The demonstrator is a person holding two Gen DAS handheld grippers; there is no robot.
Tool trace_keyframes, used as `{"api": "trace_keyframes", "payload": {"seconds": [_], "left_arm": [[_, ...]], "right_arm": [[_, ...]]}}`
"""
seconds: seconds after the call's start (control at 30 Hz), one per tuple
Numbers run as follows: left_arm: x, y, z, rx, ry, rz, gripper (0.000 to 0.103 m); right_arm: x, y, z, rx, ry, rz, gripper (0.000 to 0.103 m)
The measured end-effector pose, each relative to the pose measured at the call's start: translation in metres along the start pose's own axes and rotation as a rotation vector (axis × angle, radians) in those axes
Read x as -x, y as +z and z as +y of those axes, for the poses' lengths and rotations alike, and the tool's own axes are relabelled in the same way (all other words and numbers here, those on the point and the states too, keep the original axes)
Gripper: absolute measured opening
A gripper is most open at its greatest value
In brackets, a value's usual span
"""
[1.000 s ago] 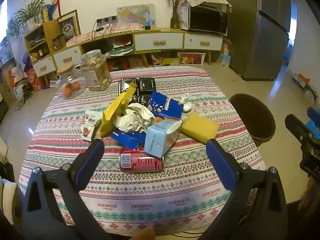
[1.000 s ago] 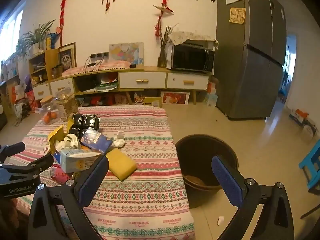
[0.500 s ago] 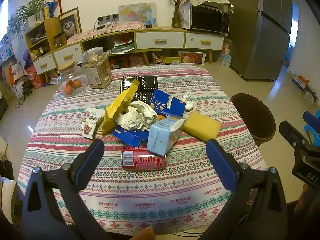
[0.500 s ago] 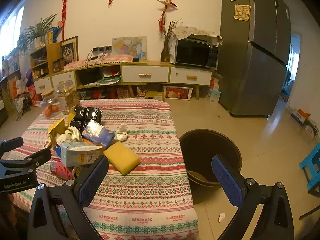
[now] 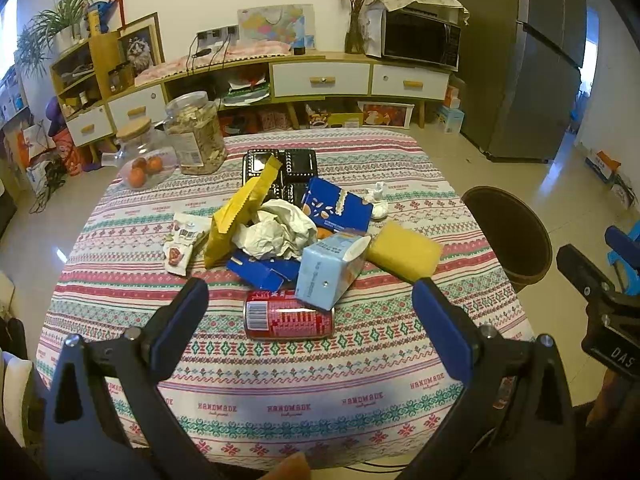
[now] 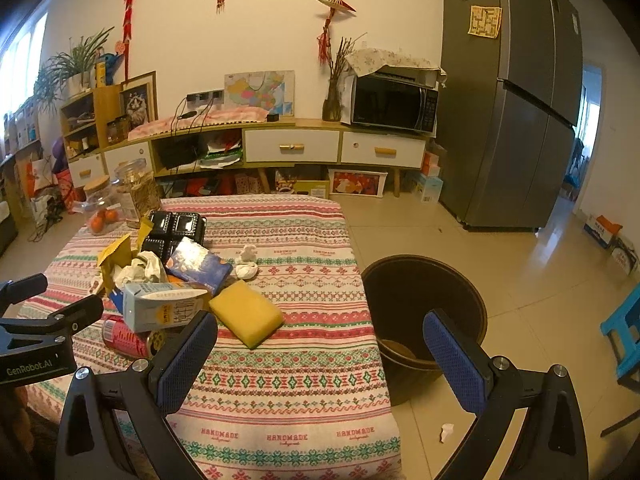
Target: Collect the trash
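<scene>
A pile of trash lies mid-table: a red can (image 5: 289, 319) on its side, a light blue carton (image 5: 330, 269), crumpled white paper (image 5: 276, 232), a yellow bag (image 5: 236, 216), a blue packet (image 5: 336, 209) and a yellow sponge (image 5: 404, 250). My left gripper (image 5: 310, 314) is open and empty, held over the near table edge facing the can. My right gripper (image 6: 320, 350) is open and empty, to the right of the pile, near the dark trash bin (image 6: 424, 312) on the floor. The carton (image 6: 160, 310) and sponge (image 6: 246, 314) show in the right wrist view.
Two glass jars (image 5: 196, 136) and a black tray (image 5: 296, 164) stand at the table's far side. A snack wrapper (image 5: 182, 240) lies left of the pile. The bin (image 5: 508, 236) stands off the table's right edge. A blue stool (image 6: 624, 332) is at far right.
Both grippers have drawn back and risen slightly, so the table and pile look a little farther. Both stay open and empty. Nothing on the table has moved.
</scene>
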State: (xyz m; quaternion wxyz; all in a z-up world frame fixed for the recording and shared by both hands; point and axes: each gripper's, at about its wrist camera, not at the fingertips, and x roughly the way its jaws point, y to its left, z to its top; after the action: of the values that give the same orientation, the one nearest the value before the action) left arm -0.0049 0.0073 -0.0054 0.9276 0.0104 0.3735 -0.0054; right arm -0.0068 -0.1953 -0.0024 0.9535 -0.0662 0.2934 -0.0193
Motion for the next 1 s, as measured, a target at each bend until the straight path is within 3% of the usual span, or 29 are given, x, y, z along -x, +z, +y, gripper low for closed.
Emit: {"api": "trace_keyframes", "payload": {"seconds": [1.0], "left_arm": [[-0.0031, -0.0023, 0.0045, 0.007, 0.007, 0.007, 0.101]], "right_arm": [[0.0001, 0.0004, -0.0034, -0.009, 0.002, -0.001, 0.103]]}}
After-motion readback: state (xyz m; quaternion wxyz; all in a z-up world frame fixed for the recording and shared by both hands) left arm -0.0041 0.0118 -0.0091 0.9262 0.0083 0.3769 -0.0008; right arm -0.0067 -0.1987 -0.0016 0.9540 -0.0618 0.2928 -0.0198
